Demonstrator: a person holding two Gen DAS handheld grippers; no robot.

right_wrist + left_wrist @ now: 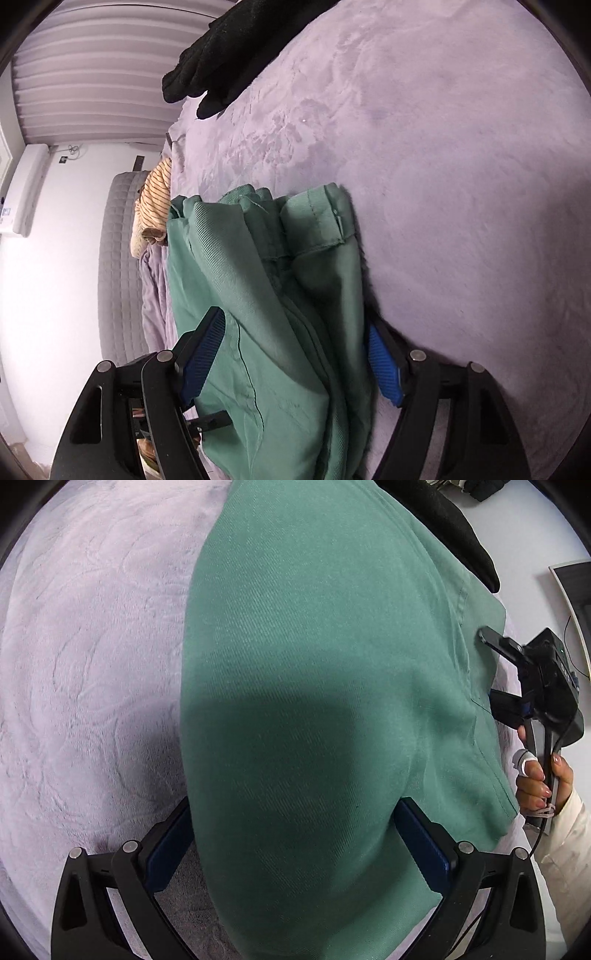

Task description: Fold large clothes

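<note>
The green trousers [314, 701] lie on the lilac blanket [92, 664], between the spread fingers of both grippers. Only the right wrist view shows the waistband [317, 225] and a striped garment [157, 192].

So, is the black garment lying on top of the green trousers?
No, the black garment lies apart on the lilac blanket, with bare blanket between it and the green trousers.

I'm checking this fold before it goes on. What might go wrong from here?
1. The green garment is bunched in several layers between the right gripper's wide-apart fingers; closing may catch only some layers.
2. The left gripper also straddles thick cloth, so its grip may slip.
3. The black garment nearby might snag.
</note>
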